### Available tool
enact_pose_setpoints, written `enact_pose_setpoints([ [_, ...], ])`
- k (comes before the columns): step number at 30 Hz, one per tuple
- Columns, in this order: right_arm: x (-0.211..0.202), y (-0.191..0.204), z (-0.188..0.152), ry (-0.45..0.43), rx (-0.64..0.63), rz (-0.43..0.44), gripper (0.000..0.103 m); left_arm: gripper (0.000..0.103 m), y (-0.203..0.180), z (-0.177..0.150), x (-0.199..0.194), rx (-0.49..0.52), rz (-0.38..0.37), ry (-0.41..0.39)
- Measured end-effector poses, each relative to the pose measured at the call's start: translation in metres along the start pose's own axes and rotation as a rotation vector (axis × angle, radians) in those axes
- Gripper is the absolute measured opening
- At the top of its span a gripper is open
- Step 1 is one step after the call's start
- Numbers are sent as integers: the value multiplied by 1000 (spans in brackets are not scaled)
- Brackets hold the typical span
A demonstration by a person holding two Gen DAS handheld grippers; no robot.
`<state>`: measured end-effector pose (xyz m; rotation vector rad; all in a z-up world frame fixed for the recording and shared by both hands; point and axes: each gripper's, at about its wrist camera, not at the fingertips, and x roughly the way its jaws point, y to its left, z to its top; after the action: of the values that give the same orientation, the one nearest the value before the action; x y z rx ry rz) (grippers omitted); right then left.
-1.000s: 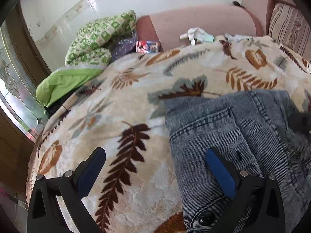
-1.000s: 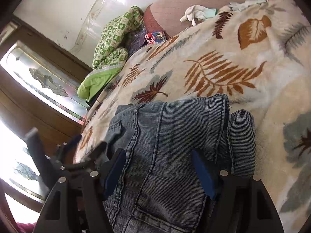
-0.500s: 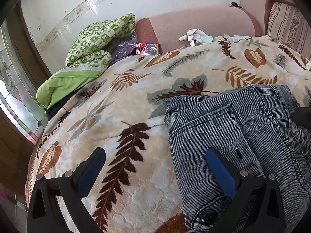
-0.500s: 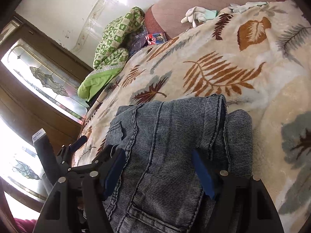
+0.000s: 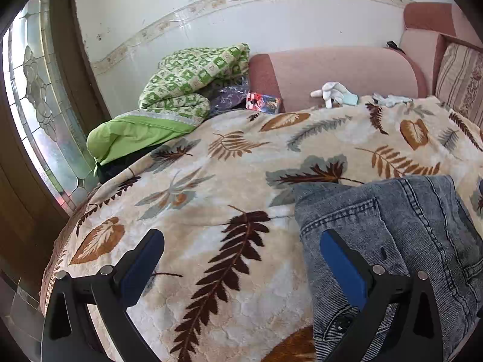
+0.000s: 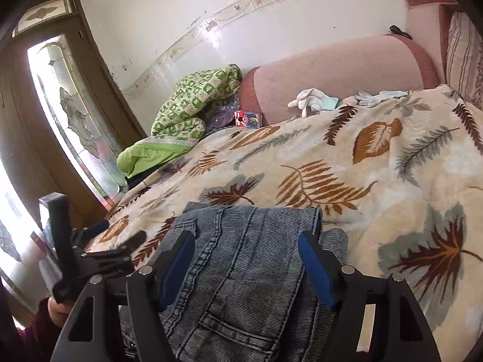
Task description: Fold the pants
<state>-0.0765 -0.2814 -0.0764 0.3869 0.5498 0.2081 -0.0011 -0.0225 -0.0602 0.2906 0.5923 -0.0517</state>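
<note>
We see a wide bed covered by a cream blanket printed with brown, orange and grey leaves, filling most of both wrist views. Behind it runs a pink padded headboard against a white wall, with a wooden door with patterned glass on the left. A green checked quilt is bundled at the far left corner of the bed, a small colourful box beside it, and pale gloves lie along the headboard. The folded grey-blue denim pants rest on the near part of the blanket, stacked in layers, a back pocket facing up. Our right gripper hovers over them, its blue-padded fingers spread wide and holding nothing. Our left gripper is also spread wide and empty, its right finger over the pants' left edge, its left finger over bare blanket
</note>
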Motion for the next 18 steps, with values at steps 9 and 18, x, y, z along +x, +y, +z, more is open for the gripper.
enact_pose_setpoints([
  [9,-4,-5,1,-16,19,-22,74,103,8,1,-7,-24,5,-28],
  [18,-7,-1,1,-30,0,-17,74,103,5,0,-8,-19,3,-31],
])
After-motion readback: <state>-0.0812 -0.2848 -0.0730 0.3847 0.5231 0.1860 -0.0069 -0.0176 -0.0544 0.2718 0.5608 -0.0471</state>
